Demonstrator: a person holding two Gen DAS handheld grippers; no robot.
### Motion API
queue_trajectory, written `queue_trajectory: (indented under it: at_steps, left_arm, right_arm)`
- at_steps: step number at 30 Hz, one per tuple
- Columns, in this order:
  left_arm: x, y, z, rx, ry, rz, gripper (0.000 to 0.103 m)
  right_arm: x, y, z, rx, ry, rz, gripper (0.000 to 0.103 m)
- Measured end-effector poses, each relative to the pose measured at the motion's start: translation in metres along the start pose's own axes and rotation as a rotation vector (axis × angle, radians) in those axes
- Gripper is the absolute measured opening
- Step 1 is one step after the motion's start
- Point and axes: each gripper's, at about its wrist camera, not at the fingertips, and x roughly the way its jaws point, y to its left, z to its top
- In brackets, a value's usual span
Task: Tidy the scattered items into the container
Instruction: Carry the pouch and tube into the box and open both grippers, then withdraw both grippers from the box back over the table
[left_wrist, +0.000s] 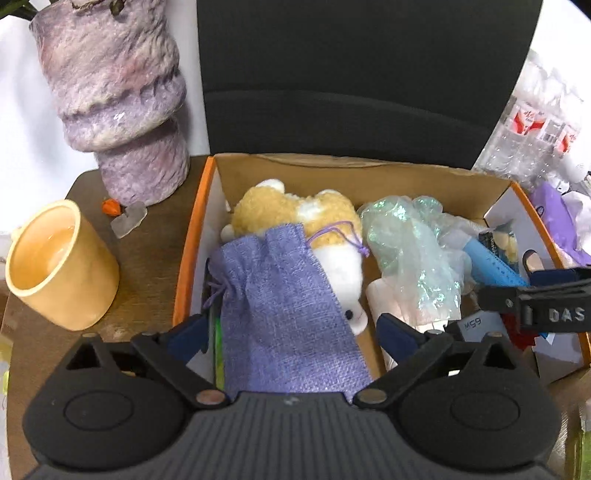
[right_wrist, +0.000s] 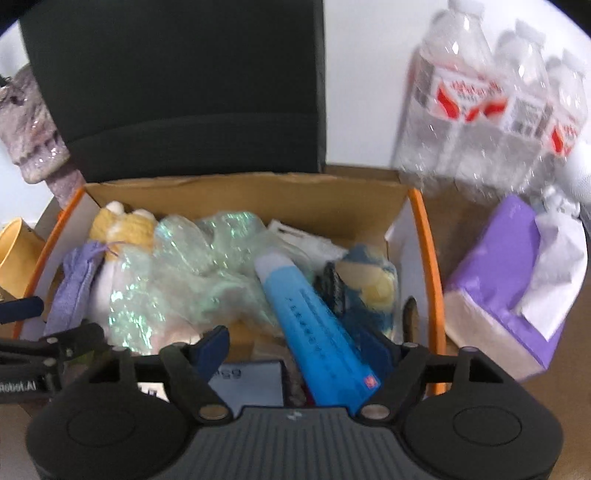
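Both hand-held grippers hung over the cardboard box (left_wrist: 369, 173): the left gripper (left_wrist: 291, 334) stood wide open, its pads clear of the purple drawstring pouch (left_wrist: 284, 295) lying between them at the box's near left; the right gripper (right_wrist: 295, 345) was likewise open around the blue tube (right_wrist: 314, 321), near right. The pouch looked light, limp and coarse-woven, best pinched mid-body; the tube seemed stiffer and slicker, likely to slide.
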Motion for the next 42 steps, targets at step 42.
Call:
queue_trajectory:
  at_steps: [42]
  left_arm:
    - [-0.149,-0.038,-0.191,0.005,-0.2,0.069,0.103]
  right_arm:
    - [-0.121,0.025,-0.217,-0.02,-0.075,0.004,0.092]
